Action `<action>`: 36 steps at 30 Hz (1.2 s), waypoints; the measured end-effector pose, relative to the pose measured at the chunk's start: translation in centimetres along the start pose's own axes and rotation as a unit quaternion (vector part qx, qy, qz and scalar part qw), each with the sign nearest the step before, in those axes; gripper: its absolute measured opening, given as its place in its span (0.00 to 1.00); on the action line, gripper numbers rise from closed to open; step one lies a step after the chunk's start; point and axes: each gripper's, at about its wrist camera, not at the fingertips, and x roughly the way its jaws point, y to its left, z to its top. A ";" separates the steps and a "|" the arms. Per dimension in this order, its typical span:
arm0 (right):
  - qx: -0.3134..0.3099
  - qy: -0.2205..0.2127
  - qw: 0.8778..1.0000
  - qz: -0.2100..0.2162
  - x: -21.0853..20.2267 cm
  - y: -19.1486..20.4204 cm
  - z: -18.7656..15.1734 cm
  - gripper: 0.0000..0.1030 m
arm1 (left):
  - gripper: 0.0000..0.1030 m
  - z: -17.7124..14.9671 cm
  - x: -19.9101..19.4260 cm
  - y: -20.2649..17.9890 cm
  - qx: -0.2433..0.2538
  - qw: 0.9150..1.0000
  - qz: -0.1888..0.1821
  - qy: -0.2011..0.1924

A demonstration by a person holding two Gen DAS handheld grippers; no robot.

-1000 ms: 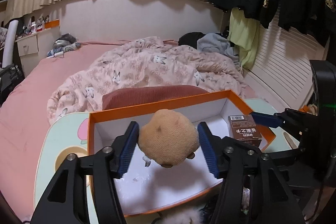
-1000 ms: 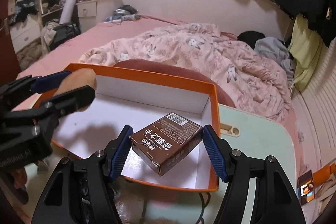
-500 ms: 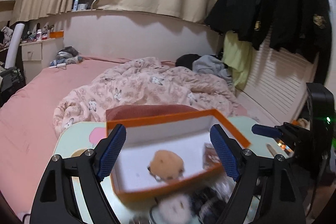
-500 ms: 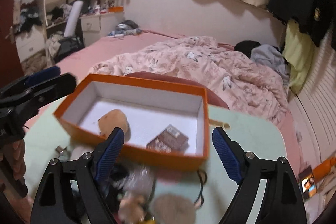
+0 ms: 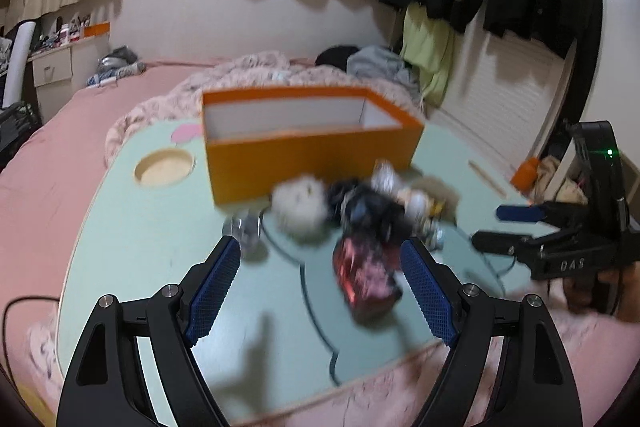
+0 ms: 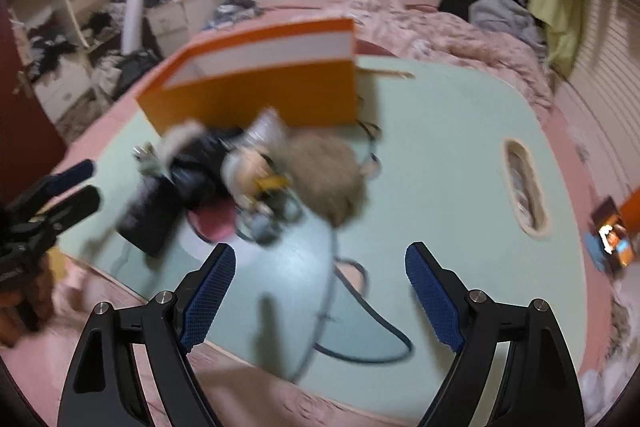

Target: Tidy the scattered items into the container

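Matt orange cardboard box [image 5: 312, 151]; smooth mint tabletop [image 5: 152, 227]; fluffy white plush [image 5: 298, 205]; textured blue gripper pads [image 5: 212, 287].

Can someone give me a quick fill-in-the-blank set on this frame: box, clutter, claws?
1. The box on the green table has ____ outer walls.
2. The clutter pile lies on the table ____ the box, not in it.
3. The left claw and right claw both stand ____, gripping nothing.
4. A round ____ is set into the table left of the box.

Missing words: orange; in front of; open; cup holder
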 end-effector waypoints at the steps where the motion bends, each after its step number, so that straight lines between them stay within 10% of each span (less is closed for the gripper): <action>1: -0.001 0.005 1.000 -0.008 0.2 -0.1 -0.3 0.84 | 0.80 -0.4 0.1 0.0 -0.001 1.000 0.000 0.005; 10: -0.023 0.027 0.998 -0.049 2.0 0.2 -1.6 1.00 | 0.80 -2.3 2.9 0.1 -0.008 0.999 0.003 0.049; 36: -0.030 0.020 0.998 -0.047 2.2 0.1 -1.6 1.00 | 1.00 -3.8 4.4 -1.3 0.049 0.995 0.055 0.064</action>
